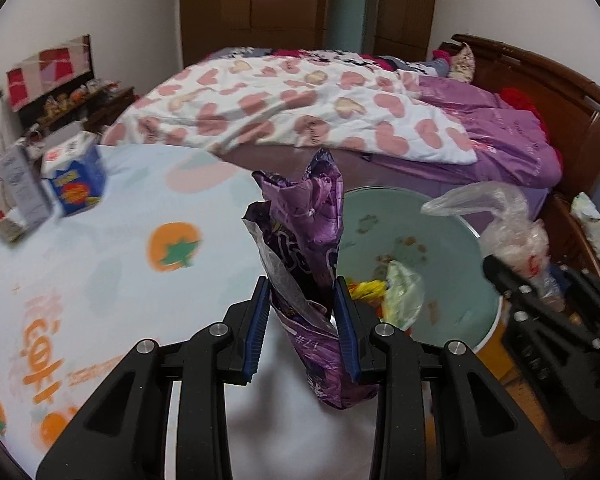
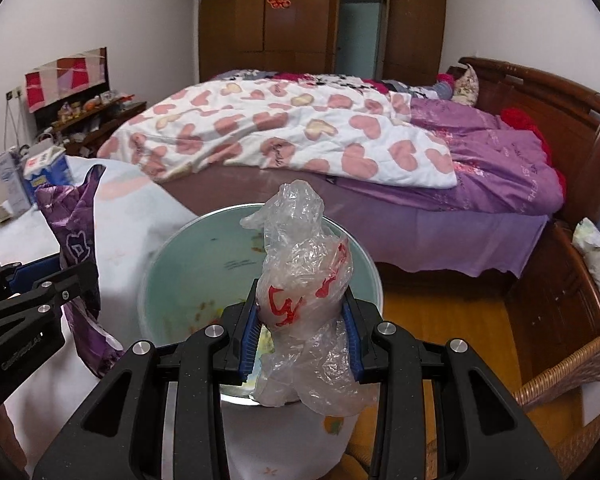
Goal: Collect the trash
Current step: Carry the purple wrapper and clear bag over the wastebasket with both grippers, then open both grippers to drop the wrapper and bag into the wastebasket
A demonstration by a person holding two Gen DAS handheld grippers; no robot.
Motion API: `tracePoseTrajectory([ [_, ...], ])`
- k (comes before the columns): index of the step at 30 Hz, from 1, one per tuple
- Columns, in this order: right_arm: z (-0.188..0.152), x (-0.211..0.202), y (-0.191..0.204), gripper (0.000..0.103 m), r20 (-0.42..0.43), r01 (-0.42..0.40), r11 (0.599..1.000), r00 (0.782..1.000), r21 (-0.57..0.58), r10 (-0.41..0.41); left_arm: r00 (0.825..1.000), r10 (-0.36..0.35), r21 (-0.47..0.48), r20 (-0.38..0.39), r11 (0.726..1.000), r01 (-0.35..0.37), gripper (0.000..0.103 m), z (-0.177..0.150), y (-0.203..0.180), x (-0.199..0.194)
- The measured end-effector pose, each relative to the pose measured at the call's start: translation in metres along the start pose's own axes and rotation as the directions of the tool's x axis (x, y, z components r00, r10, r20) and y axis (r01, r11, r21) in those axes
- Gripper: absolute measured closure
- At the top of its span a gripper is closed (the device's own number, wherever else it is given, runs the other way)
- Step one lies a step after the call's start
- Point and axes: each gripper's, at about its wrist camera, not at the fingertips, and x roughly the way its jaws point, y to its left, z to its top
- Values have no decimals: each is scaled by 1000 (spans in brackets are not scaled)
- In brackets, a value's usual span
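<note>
Left wrist view is showing my left gripper (image 1: pixel 302 320) pinching a crumpled purple snack bag (image 1: pixel 304 240) between its blue pads, the bag standing upright just beside the rim of the pale green trash bin (image 1: pixel 452 240), which is holding yellow and green scraps. Right wrist view is showing my right gripper (image 2: pixel 302 328) squeezing a crinkled clear plastic bag (image 2: pixel 300 280) with red print, and I am holding it directly over the bin's open mouth. Behind the bin a bed (image 2: pixel 440 216) is carrying a heart-patterned quilt (image 2: pixel 280 132), while small cartons (image 1: pixel 76 180) are sitting on the printed cloth (image 1: pixel 120 260) at the left
</note>
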Motion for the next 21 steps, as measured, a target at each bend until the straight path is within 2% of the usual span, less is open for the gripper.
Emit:
tracePoseTrajectory([
  [3,2,17,-10,67,-24,4,1000,1000,15,-4,1000,-21,6,-18,1000,22,71,9,-11,16],
  [10,5,52,-22,64,-72,-21,999,997,33,23,998,-21,28,-56,999,22,70,18,-30,46],
  [14,7,63,-29,48,-91,-72,995,993,72,78,997,-15,32,-73,999,17,70,19,-32,57],
  [16,8,62,-33,46,-92,-84,992,991,94,92,997,-9,31,-81,999,11,70,20,-32,62],
  [18,8,60,-38,45,-87,-79,991,992,110,89,996,-6,29,-88,1000,8,61,20,-33,65],
  [20,9,57,-40,45,-82,-83,989,992,122,94,997,1,28,-83,1000,1,45,21,-34,67],
  [21,9,55,-42,45,-77,-76,989,993,130,87,997,-1,26,-83,1000,3,41,21,-35,67],
])
